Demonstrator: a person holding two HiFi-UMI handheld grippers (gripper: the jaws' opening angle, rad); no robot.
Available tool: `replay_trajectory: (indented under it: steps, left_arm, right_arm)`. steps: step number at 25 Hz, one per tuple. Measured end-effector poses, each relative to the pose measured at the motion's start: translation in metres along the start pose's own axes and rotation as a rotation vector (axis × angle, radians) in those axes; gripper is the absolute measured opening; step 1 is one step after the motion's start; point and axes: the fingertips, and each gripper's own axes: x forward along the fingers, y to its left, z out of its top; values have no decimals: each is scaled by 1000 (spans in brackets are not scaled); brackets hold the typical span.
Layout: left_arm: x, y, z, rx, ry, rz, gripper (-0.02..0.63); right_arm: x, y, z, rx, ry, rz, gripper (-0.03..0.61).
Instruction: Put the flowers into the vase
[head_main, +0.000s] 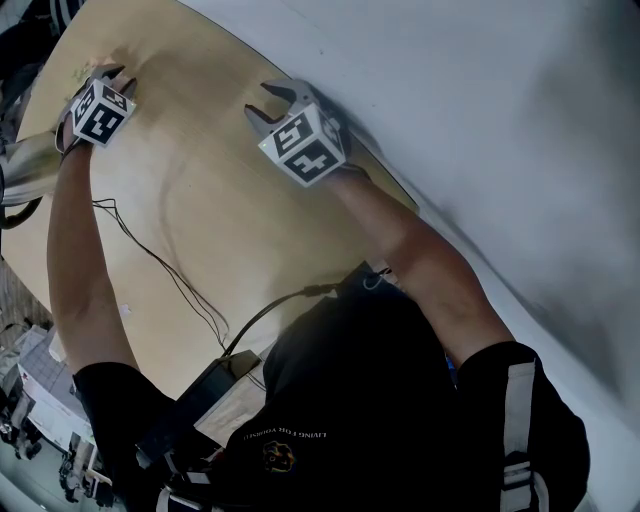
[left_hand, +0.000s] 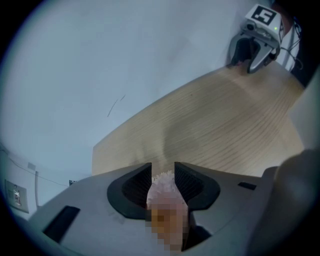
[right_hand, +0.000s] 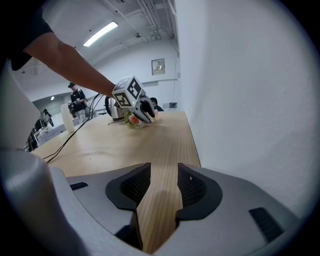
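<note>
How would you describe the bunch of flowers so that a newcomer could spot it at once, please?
Follow the long pale wooden table that runs along the white wall to its far end in the right gripper view. There the grey left gripper with its marker cube points down at a small pink and green bunch of flowers, the only colourful thing on the wood.

Black short-sleeved shirt (head_main: 350, 400) with pale shoulder straps (head_main: 516, 400)

The head view looks steeply down on the tabletop (head_main: 220, 180); both gripper views look low along it, facing each other.
</note>
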Motion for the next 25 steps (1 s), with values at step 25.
replay_trajectory:
  steps: [25]
  left_arm:
    - [-22, 2, -5, 27, -30, 87, 3]
  right_arm:
    - [6, 10, 16, -47, -22, 20, 163]
